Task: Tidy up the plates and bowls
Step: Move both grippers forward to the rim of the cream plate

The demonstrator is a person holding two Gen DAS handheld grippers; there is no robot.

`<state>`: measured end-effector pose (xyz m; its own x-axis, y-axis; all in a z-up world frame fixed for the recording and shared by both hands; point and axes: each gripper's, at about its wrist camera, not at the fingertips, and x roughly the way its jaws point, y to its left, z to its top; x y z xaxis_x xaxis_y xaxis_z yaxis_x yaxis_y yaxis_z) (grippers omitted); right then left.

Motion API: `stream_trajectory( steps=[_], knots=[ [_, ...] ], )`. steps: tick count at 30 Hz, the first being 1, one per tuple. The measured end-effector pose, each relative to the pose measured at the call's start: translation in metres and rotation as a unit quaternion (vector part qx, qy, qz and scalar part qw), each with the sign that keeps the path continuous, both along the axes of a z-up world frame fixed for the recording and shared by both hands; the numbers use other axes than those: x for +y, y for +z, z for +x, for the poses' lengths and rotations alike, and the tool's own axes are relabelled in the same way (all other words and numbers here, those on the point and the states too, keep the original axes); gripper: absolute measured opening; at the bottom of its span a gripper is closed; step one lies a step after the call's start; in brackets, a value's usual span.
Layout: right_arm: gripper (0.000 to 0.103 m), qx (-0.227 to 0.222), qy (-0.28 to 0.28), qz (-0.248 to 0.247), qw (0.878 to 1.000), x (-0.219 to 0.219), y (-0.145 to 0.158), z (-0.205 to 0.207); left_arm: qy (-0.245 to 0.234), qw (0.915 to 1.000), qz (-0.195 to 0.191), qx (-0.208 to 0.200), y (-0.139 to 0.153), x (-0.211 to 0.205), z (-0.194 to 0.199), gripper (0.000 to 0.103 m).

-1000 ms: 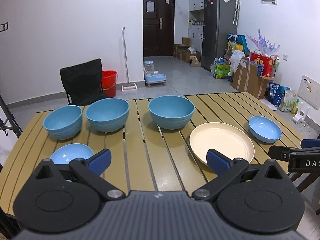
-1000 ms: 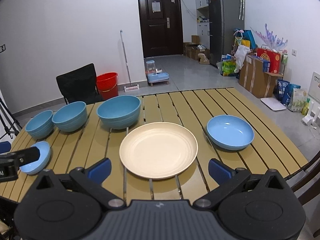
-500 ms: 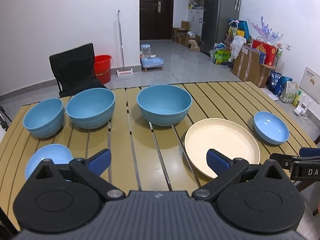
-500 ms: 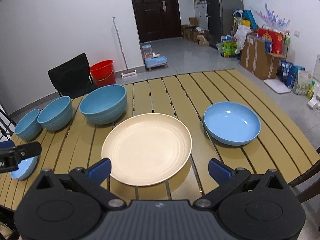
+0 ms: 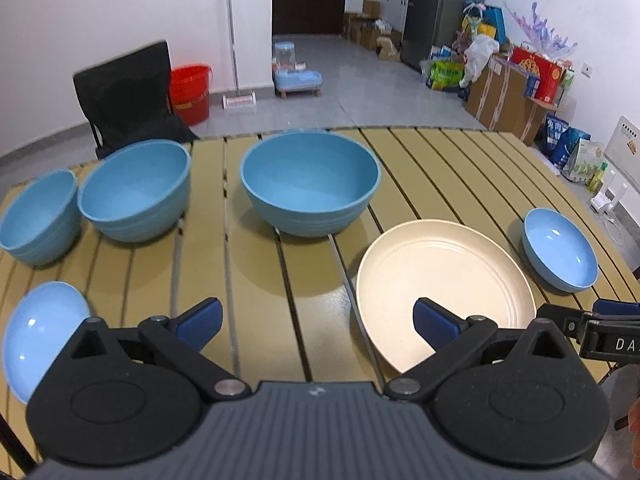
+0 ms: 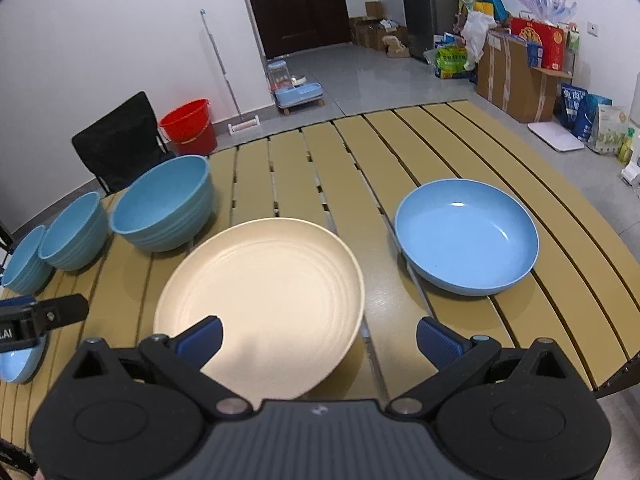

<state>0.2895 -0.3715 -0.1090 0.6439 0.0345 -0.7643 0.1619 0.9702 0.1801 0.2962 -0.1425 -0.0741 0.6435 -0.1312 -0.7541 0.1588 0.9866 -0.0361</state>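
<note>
Both my claws wide open and empty — left claw [image 5: 316, 322] over bare slats, right claw [image 6: 318, 338] hanging over the near edge of the cream plate [image 6: 260, 300] — so by my read nothing is stacked yet. Three deep bowls [image 5: 310, 182] sit apart along the far side, a shallow blue dish [image 6: 466, 236] right of the plate, another small dish [image 5: 38, 332] at front left: all still to gather. Slatted yellow table [image 5: 440, 160], tiled floor beyond, red bucket [image 6: 188, 126], black chair [image 5: 120, 92], boxes by the wall.
</note>
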Motion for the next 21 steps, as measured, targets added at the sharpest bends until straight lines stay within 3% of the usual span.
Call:
stream_trajectory(
  steps=[5,14,21],
  knots=[
    [0.103,0.015,-0.006,0.022,1.0,-0.017,-0.014,0.017,0.002,0.9988,-0.01,0.049,-0.017,-0.006,0.026,0.103],
    [0.095,0.035,0.002,0.051,0.998,-0.041,-0.033,0.04,0.003,0.9971,-0.002,0.076,-0.037,-0.021,0.053,0.103],
    [0.076,0.051,0.009,0.071,0.996,-0.051,-0.042,0.056,0.008,0.9944,-0.019,0.104,-0.048,-0.027,0.067,0.102]
  ],
)
